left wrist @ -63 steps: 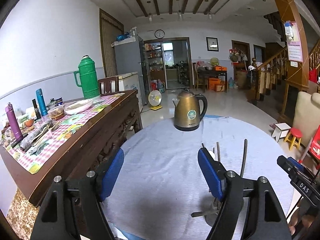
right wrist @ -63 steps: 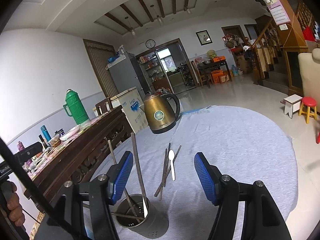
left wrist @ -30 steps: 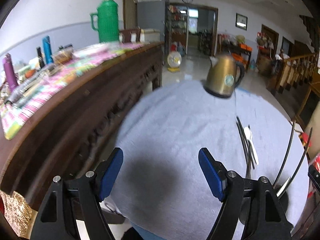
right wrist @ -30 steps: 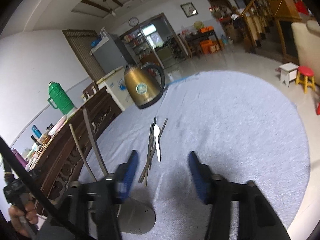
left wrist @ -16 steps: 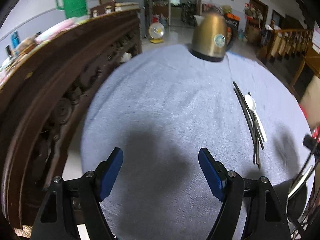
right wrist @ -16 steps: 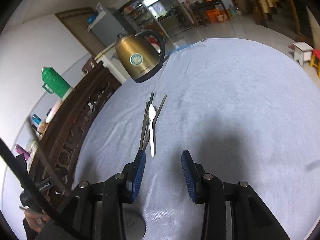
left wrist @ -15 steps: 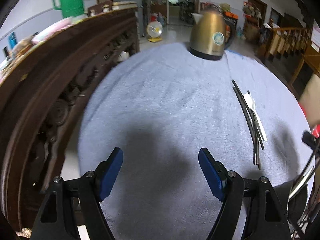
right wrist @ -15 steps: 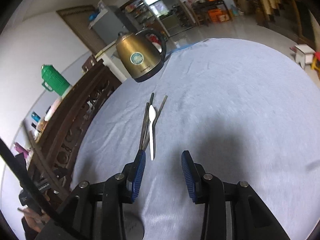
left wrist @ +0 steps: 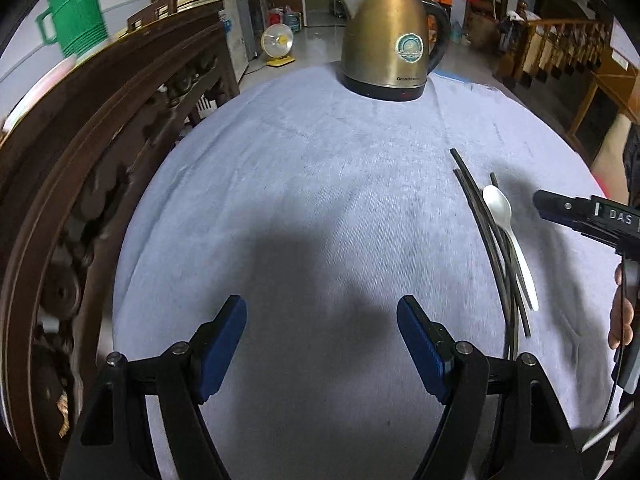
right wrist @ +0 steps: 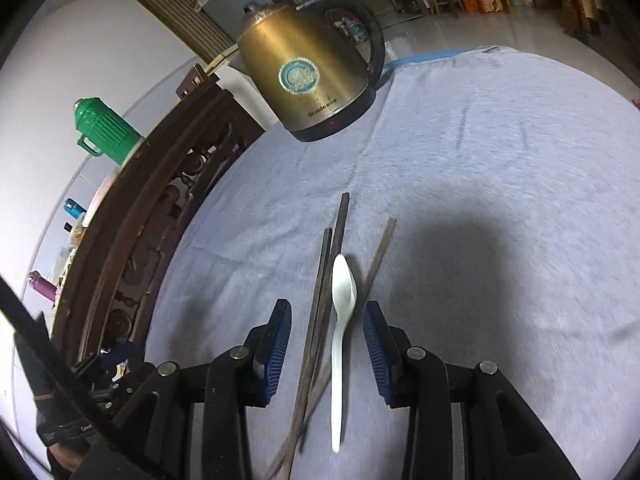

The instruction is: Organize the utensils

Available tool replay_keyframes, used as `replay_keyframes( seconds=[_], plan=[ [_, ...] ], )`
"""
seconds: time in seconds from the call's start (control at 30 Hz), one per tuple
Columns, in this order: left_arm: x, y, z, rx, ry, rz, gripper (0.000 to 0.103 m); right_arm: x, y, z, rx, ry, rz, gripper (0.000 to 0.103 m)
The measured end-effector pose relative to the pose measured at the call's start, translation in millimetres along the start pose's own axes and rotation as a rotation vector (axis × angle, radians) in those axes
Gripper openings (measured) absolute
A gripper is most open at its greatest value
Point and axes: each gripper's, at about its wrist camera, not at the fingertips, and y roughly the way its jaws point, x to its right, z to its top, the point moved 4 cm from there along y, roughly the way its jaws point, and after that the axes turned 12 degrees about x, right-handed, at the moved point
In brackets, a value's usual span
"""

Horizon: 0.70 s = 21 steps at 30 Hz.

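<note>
Chopsticks point(right wrist: 320, 320): near ends blurred and hidden under the right gripper's point(right wrist: 326, 344) frame. Green thermos point(left wrist: 74, 16): top cut off by the picture's edge, smeared. Sideboard items point(right wrist: 60, 256): too small to identify.

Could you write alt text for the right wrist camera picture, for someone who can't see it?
The right gripper, blue-padded and open, hovers over a white spoon and dark chopsticks lying together on a round table covered in grey cloth. A brass-coloured electric kettle stands at the far edge, with a carved wooden sideboard and a green thermos to the left.
</note>
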Motion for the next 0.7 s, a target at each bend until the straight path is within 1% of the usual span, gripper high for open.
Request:
replay_keyframes(
  seconds=[0.07,0.13,0.2,0.27,0.33,0.43,0.5,0.57,0.63,0.7],
  plan=[
    [4.1,5.9,10.0,-0.001,0.012,-0.002,0.078,-1.3,14.8,1.3,-0.030,0.001,-0.004,0.040],
    [9.9,12.9,20.7,-0.002,0.021,-0.013,0.078,-0.7,27.5,0.7,-0.058,-0.002,-0.022,0.033],
    [15.7,19.7,28.3,-0.008,0.031,-0.022,0.078,0.0,38.3,-1.6,-0.080,-0.013,-0.048,0.015],
    [22.4,27.1,35.1,-0.012,0.043,-0.032,0.078,0.0,43.9,-4.1,-0.082,-0.048,-0.080,0.004],
    [31.4,34.4,42.0,-0.015,0.053,-0.049,0.078,1.8,39.2,-4.8,-0.052,-0.062,-0.091,0.002],
    [45.7,47.2,50.3,-0.026,0.062,-0.077,0.078,12.9,24.5,-2.2,0.004,-0.029,-0.087,0.001],
    [58.4,57.5,56.4,-0.039,0.066,-0.096,0.078,21.1,16.8,-0.7,0.024,-0.011,-0.085,0.001],
    [67.5,66.0,61.7,-0.051,0.066,-0.111,0.078,27.8,11.1,1.3,0.033,0.011,-0.066,0.001],
    [75.0,77.5,68.2,-0.061,0.062,-0.101,0.078,29.8,8.6,2.8,0.021,0.035,-0.014,0.003],
    [80.1,88.4,75.9,-0.069,0.052,-0.096,0.078,35.0,5.2,3.3,0.020,0.055,-0.009,0.003]
  ],
)
